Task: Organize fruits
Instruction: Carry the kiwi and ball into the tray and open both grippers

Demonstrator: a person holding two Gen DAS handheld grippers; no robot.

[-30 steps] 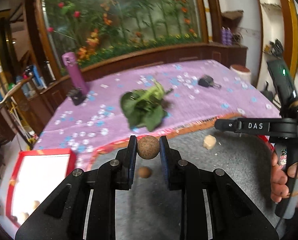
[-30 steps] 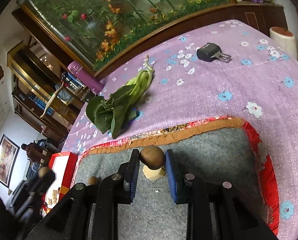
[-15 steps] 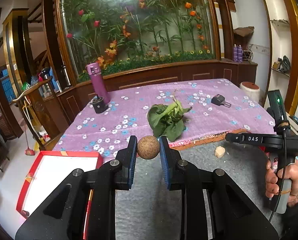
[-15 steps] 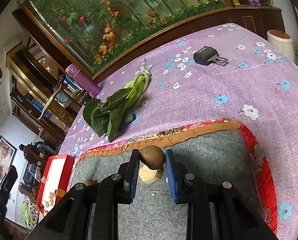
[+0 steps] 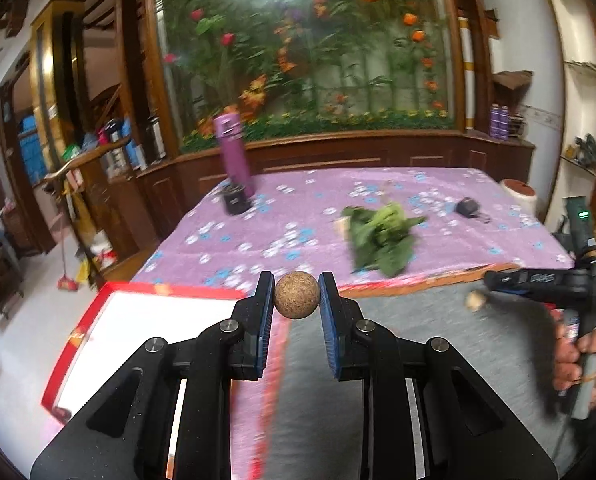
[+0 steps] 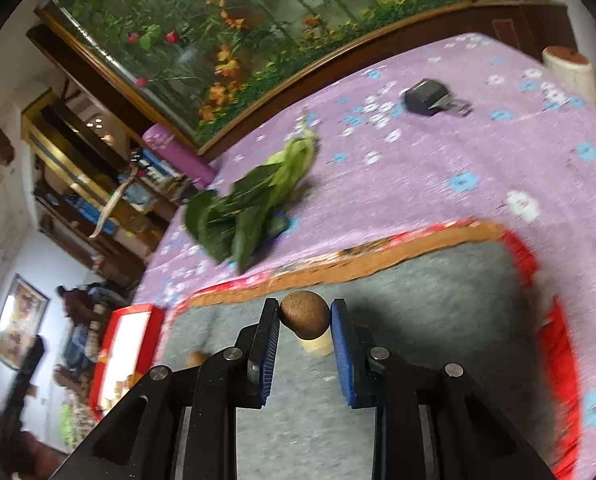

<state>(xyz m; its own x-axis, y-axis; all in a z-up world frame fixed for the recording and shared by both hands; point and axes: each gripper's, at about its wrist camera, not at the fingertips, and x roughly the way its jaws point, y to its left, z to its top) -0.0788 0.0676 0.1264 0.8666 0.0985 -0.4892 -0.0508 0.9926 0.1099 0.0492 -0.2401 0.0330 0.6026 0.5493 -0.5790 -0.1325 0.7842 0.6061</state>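
My left gripper [image 5: 297,296] is shut on a round rough brown fruit [image 5: 297,295] and holds it in the air near the left edge of the grey mat [image 5: 438,344], beside the red-rimmed white box [image 5: 146,332]. My right gripper [image 6: 304,314] is shut on a smooth brown fruit [image 6: 305,313] above the grey mat [image 6: 438,320]. A pale fruit piece [image 6: 318,346] lies on the mat just under it, and also shows in the left wrist view [image 5: 475,301]. A small brown fruit [image 6: 196,358] lies on the mat at the left.
A bunch of green leaves [image 5: 380,236] lies on the purple flowered cloth [image 5: 298,216] beyond the mat. A purple bottle [image 5: 234,156], a black cup [image 5: 236,200] and a dark key fob [image 6: 430,98] stand farther back. The red box [image 6: 128,344] sits left of the table.
My left gripper has swung left with its fruit, so the red box is now right in front. My right gripper still holds its fruit and has shifted slightly.
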